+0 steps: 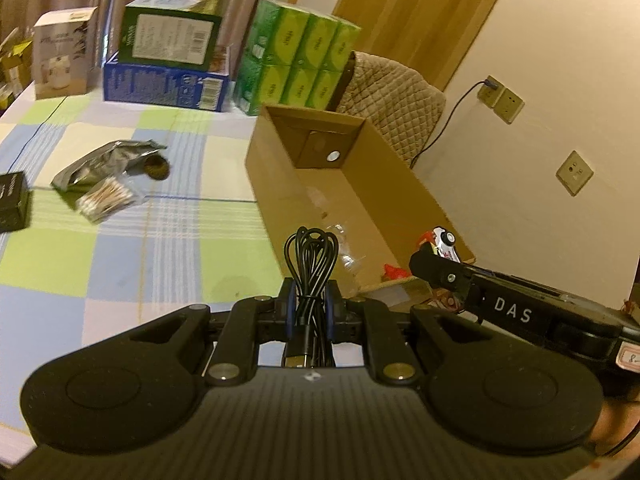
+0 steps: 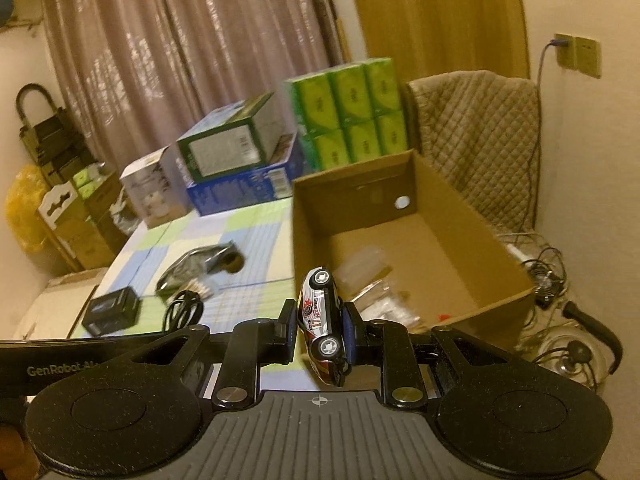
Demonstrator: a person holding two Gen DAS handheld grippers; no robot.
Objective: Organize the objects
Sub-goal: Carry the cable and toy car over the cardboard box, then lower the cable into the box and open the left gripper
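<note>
The left gripper (image 1: 311, 306) is clamped narrow on a coiled black cable (image 1: 312, 258); the right gripper (image 2: 322, 318) pinches a toy race car (image 2: 322, 312), both at the near end of the open cardboard box (image 1: 404, 184). Left on the checked cloth (image 1: 120, 248) lie cotton swabs (image 1: 106, 198), a foil pouch (image 1: 102, 162) and a black box (image 1: 12, 200); cartons (image 1: 168, 60) stand far behind.

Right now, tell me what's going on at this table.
A person is tidying loose items into the open cardboard box, a gripper in each hand. The left gripper is shut on a coiled black cable; the right gripper is shut on a toy race car. Cotton swabs and a silver pouch lie on the checked tablecloth.
</note>
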